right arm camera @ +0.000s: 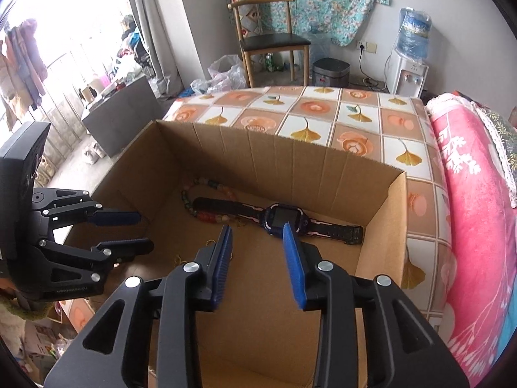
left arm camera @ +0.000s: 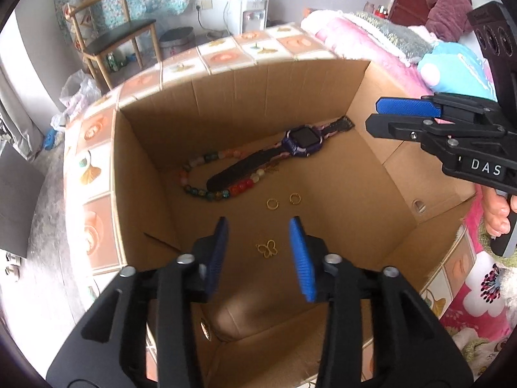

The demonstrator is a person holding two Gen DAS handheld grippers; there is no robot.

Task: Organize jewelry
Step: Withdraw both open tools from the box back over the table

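An open cardboard box (left arm camera: pixel 381 161) (right arm camera: pixel 290 158) stands on a tiled tablecloth. On its floor lie a purple smartwatch (left arm camera: pixel 302 140) (right arm camera: pixel 279 218), a coloured bead bracelet (left arm camera: pixel 206 190) (right arm camera: pixel 206 216), two small gold rings (left arm camera: pixel 283 200) and a gold butterfly pendant (left arm camera: pixel 267 249). My left gripper (left arm camera: pixel 258 226) is open and empty, above the butterfly pendant; it also shows in the right wrist view (right arm camera: pixel 129 231). My right gripper (right arm camera: pixel 257 231) is open and empty, over the box in front of the watch; it also shows in the left wrist view (left arm camera: pixel 381 114).
The table's patterned cloth (right arm camera: pixel 323 119) extends behind the box. A pink blanket (right arm camera: pixel 468 194) lies to the right. A wooden chair (right arm camera: pixel 271 38), a water dispenser (right arm camera: pixel 408 68) and a grey bin (right arm camera: pixel 331 71) stand by the far wall.
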